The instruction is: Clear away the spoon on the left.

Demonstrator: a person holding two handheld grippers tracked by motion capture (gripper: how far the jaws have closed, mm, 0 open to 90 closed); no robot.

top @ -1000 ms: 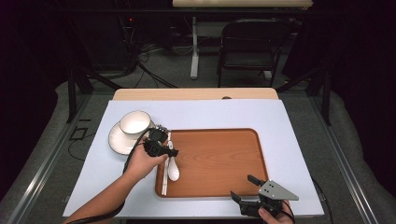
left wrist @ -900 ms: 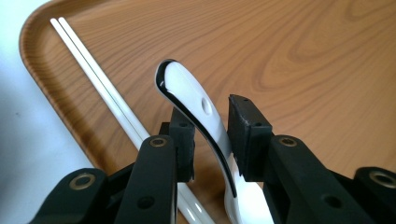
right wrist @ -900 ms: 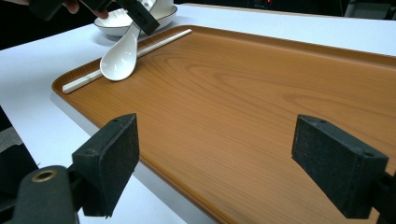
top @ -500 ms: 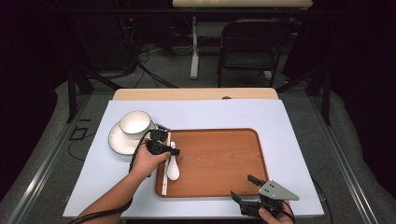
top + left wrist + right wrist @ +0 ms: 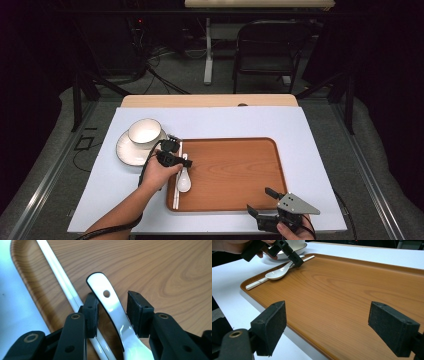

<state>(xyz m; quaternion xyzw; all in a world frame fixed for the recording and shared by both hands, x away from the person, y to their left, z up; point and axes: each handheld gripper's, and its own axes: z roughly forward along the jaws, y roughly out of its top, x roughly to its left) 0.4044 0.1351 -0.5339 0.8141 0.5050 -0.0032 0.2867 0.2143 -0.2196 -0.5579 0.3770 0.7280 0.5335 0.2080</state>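
A white ceramic spoon (image 5: 184,180) lies on the left part of a wooden tray (image 5: 235,170), beside a pair of white chopsticks (image 5: 176,196). My left gripper (image 5: 182,161) straddles the spoon's handle (image 5: 110,300). Its jaws have just been opening; the pads (image 5: 91,312) stand a little apart from the handle, which rests on the tray (image 5: 155,267) next to the chopsticks (image 5: 62,280). My right gripper (image 5: 259,200) hovers open at the tray's near right edge, nothing between its pads (image 5: 270,327). From there the spoon (image 5: 278,272) and the left gripper (image 5: 294,258) show farther off.
A white bowl (image 5: 145,131) sits on a white saucer (image 5: 126,154) just left of the tray, on the pale blue tabletop (image 5: 310,130). A dark chair (image 5: 265,45) and cables stand beyond the table's far edge.
The left gripper has sunk slightly toward the tray and its jaws have spread apart around the spoon handle. The right gripper has kept still.
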